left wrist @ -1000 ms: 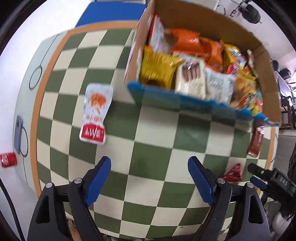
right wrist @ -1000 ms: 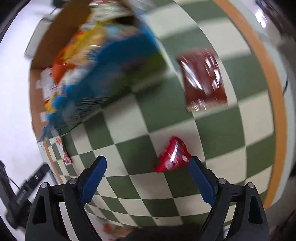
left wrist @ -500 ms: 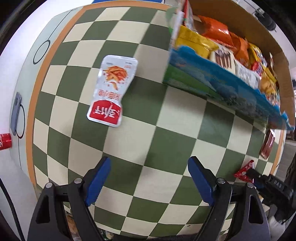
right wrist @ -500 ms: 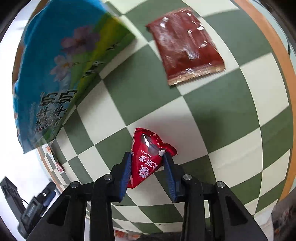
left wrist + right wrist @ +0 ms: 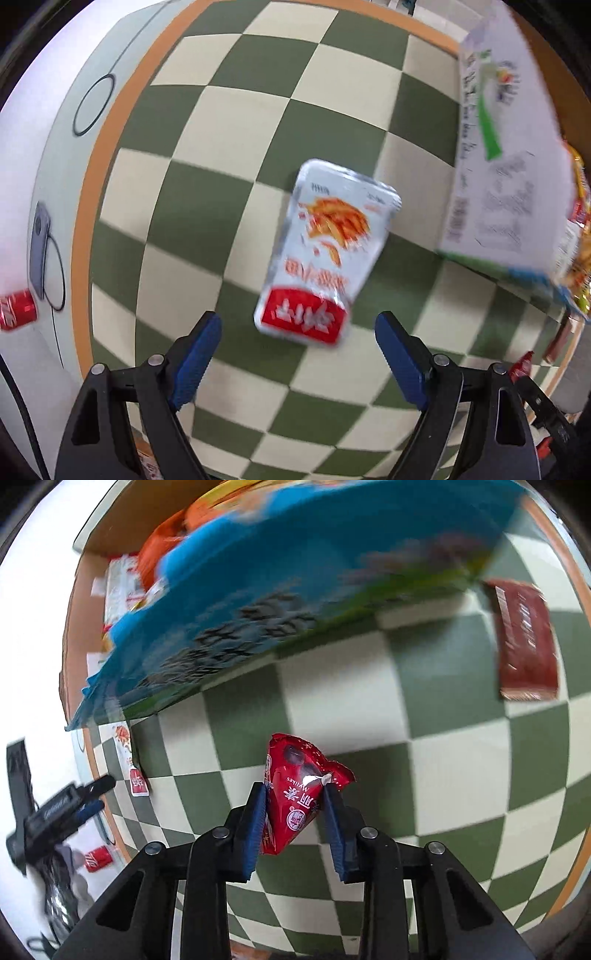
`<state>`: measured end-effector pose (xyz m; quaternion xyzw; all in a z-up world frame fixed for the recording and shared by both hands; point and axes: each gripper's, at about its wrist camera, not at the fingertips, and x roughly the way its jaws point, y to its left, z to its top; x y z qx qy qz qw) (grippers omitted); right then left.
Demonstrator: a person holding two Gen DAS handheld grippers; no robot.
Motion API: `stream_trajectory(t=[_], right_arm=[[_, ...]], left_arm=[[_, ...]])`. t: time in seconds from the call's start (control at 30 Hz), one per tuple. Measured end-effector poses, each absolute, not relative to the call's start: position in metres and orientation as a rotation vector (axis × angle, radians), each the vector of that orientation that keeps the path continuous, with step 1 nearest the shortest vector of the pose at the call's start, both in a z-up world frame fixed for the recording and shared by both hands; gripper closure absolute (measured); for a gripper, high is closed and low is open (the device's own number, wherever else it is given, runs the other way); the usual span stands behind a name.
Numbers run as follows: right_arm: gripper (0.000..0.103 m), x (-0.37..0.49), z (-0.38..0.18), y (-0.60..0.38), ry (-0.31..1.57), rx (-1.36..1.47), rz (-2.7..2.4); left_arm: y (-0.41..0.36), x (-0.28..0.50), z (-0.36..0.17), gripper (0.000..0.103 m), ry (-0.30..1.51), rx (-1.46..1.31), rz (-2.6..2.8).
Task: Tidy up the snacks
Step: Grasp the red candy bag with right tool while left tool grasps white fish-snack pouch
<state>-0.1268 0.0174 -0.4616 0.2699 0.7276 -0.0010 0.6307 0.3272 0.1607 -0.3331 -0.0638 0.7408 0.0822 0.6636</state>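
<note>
My left gripper [image 5: 298,330] is open, just short of a white and red snack packet [image 5: 325,254] lying flat on the checkered tablecloth; its red end sits between the fingertips. My right gripper [image 5: 295,792] is shut on a small red triangular snack packet [image 5: 299,794] and holds it above the table. The cardboard snack box [image 5: 258,602] with a blue printed side, full of snacks, stands just beyond it. The box's white printed side [image 5: 506,184] fills the right of the left wrist view. The white packet also shows small in the right wrist view [image 5: 131,764].
A dark red flat packet [image 5: 526,642] lies on the cloth right of the box. A red can [image 5: 16,309] lies on the floor off the table's left edge. The orange table border [image 5: 99,155] runs along the left.
My left gripper moved toward the white packet, now between its fingertips. My right gripper closed on the red triangular packet, lifted it and turned toward the box.
</note>
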Motion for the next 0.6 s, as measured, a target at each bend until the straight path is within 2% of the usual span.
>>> stream_trajectory(t=[0.23, 0.27, 0.37, 0.47, 0.6], right_arm=[[0.07, -0.11, -0.456, 0.041, 1.665, 0.573, 0.033], [0.07, -0.109, -0.455, 0.043, 1.666, 0.571, 0.037], [0.07, -0.107, -0.453, 0.046, 1.666, 0.563, 0.042], [0.07, -0.106, -0.452, 0.048, 1.667, 0.564, 0.041], [0.071, -0.108, -0.451, 0.046, 1.668, 0.563, 0.044]], left_arm=[[0.156, 0.351, -0.373, 0.018, 1.76, -0.095, 0.133], [0.156, 0.352, -0.377, 0.015, 1.766, -0.085, 0.131], [0.157, 0.356, -0.373, 0.018, 1.733, -0.098, 0.12], [0.159, 0.354, -0.364, 0.042, 1.701, -0.124, 0.106], [0.153, 0.347, -0.356, 0.051, 1.683, -0.111, 0.102]])
